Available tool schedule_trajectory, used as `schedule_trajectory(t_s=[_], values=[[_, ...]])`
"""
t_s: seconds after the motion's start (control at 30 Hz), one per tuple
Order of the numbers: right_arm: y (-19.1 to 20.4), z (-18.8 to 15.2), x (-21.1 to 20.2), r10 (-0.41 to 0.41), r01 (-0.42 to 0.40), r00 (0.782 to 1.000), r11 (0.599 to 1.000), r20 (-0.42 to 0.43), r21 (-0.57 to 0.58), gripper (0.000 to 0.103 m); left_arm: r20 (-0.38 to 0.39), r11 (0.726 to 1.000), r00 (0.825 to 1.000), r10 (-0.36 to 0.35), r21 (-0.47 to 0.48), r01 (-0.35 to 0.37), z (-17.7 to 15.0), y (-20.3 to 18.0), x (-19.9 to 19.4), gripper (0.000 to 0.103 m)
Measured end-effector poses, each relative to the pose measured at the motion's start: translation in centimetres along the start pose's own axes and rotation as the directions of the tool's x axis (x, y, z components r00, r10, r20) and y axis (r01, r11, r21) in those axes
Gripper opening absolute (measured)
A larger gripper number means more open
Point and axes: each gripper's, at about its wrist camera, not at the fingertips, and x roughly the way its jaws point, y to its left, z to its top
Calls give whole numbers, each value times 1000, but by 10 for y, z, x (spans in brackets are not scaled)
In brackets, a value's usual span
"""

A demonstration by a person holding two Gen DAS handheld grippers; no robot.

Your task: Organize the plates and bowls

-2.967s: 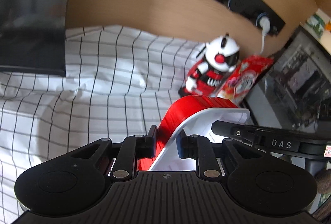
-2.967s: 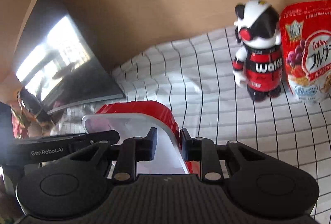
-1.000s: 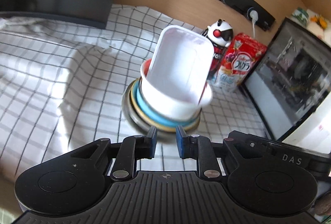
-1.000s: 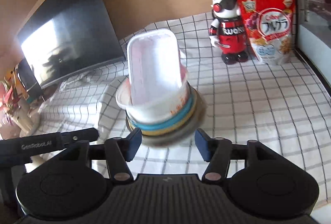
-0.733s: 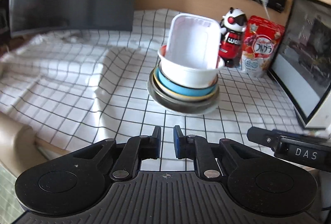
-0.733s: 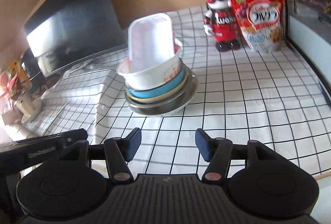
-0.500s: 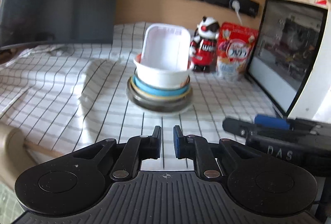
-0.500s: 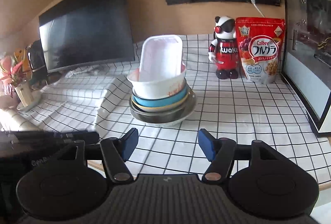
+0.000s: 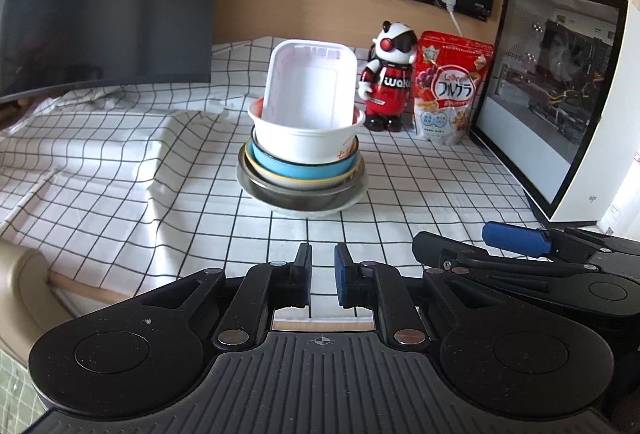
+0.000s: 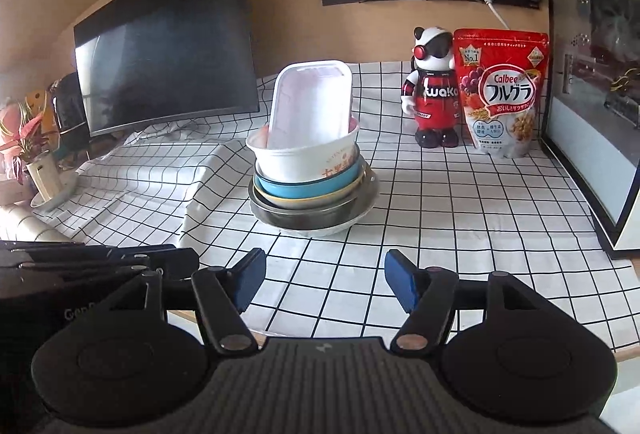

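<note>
Since three seconds ago, when both our claws pinched the red-and-white rectangular tray by its rim, we have let it go and drawn back toward the near table edge, so the whole stack now stands well ahead of us. Our left gripper has its blue-padded fingers pressed nearly together with nothing between them; our right gripper stands spread, empty as well, its jaws having opened a little further within the last second. Beyond the fingertips lies the white tablecloth with a black grid. On it, near the middle, sits the nested stack: a white plate at the bottom, a steel bowl in it, then a cream bowl with a yellow rim, a blue bowl and a white paper bowl with orange print. The rectangular white tray stands tilted on end inside that top bowl. Behind, to the right, a red, white and black robot figurine stands just beside a red cereal bag; a dark monitor stands at the left, a white-framed glass-sided case at the right.
</note>
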Motion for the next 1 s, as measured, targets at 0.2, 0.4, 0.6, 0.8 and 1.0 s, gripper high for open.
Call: schedule_trajectory(t_s=[0.2, 0.4, 0.6, 0.8, 1.0], values=[[0, -1, 1, -6, 6, 1000, 1000, -7, 7, 66, -3, 1000, 1000, 10, 4, -10, -1, 0, 0, 14], [0, 0, 2, -4, 4, 1000, 1000, -13, 11, 66, -7, 1000, 1000, 21, -1, -21, -2, 3, 0, 14], [0, -1, 2, -4, 4, 1000, 1000, -18, 13, 66, -12, 1000, 1000, 25, -3, -25, -3, 3, -1, 14], [0, -1, 1, -4, 4, 1000, 1000, -16, 13, 66, -11, 1000, 1000, 28, -4, -28, -3, 3, -1, 14], [0, -1, 0, -3, 3, 1000, 1000, -14, 15, 67, -11, 1000, 1000, 29, -4, -29, -3, 4, -1, 14]])
